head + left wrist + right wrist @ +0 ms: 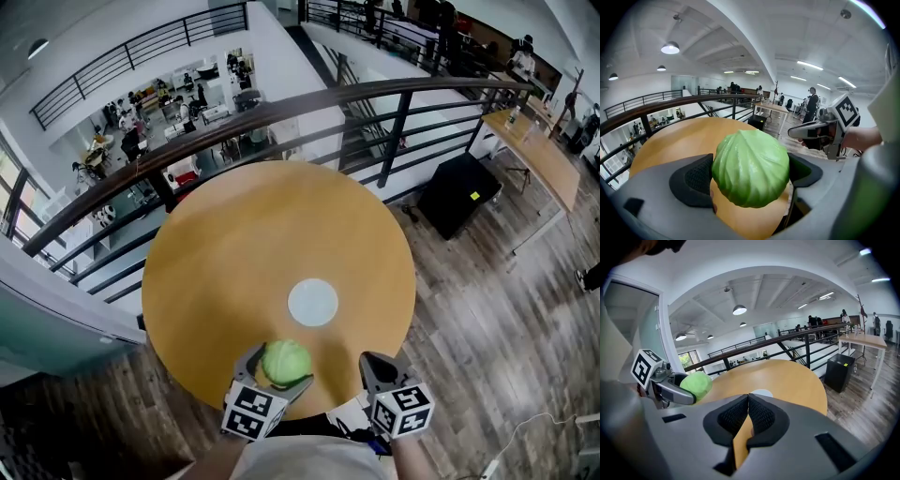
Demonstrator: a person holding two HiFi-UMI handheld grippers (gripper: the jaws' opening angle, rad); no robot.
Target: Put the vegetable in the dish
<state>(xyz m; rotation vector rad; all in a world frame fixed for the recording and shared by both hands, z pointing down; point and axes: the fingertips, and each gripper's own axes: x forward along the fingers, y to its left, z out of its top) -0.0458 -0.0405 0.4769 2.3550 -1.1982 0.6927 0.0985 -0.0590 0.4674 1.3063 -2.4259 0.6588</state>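
A round green cabbage point(285, 363) is held above the near edge of the round wooden table point(244, 253), with my left gripper point(277, 367) shut on it. In the left gripper view the cabbage point(751, 167) fills the space between both pads. A small white dish point(312, 302) lies flat on the table, just beyond the cabbage and slightly right. My right gripper point(377, 367) hovers at the table's near edge, right of the cabbage, its jaws shut with nothing between them point(747, 414). The right gripper view shows the cabbage point(696, 385) at left and the dish point(761, 393) beyond.
A dark metal railing point(281, 112) curves behind the table, with an open drop to a lower floor beyond. A black box point(459, 192) stands on the wooden floor at the right, and a long desk point(544, 155) sits farther right.
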